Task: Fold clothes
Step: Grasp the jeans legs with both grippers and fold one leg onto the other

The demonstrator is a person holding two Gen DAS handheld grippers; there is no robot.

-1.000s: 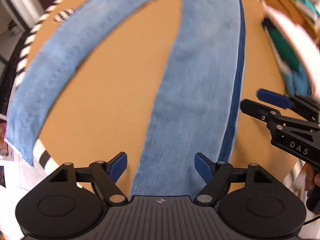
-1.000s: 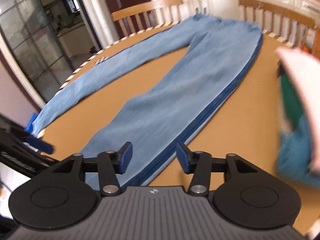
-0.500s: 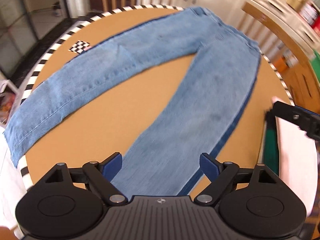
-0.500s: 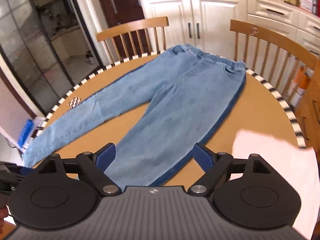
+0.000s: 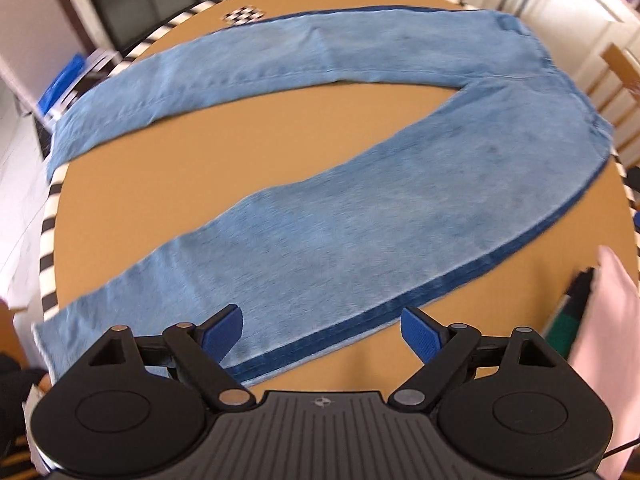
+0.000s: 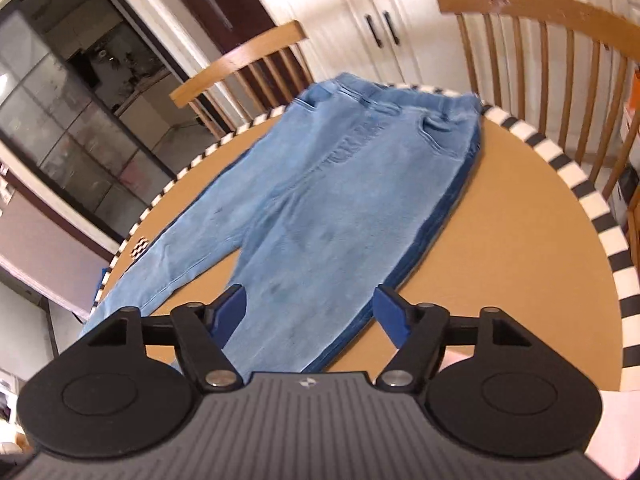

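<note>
Light blue jeans [image 5: 360,224] with a dark side stripe lie flat on the round brown table [image 5: 248,144], legs spread in a V, waistband at the far side. My left gripper [image 5: 322,334] is open and empty, above the near leg close to its hem. My right gripper [image 6: 310,312] is open and empty, above the near leg of the jeans [image 6: 328,216] and looking toward the waistband. Neither gripper touches the cloth.
The table has a black-and-white striped rim [image 6: 592,204]. A stack of folded clothes, pink on top [image 5: 604,344], sits at the table's right edge. Two wooden chairs [image 6: 532,52] stand behind the table, white cabinets beyond. A checkered marker [image 5: 244,16] lies by the far leg.
Both grippers have lifted and pulled back from the near leg, and their jaws have opened wider. The left view has swung left. The jeans lie as before.
</note>
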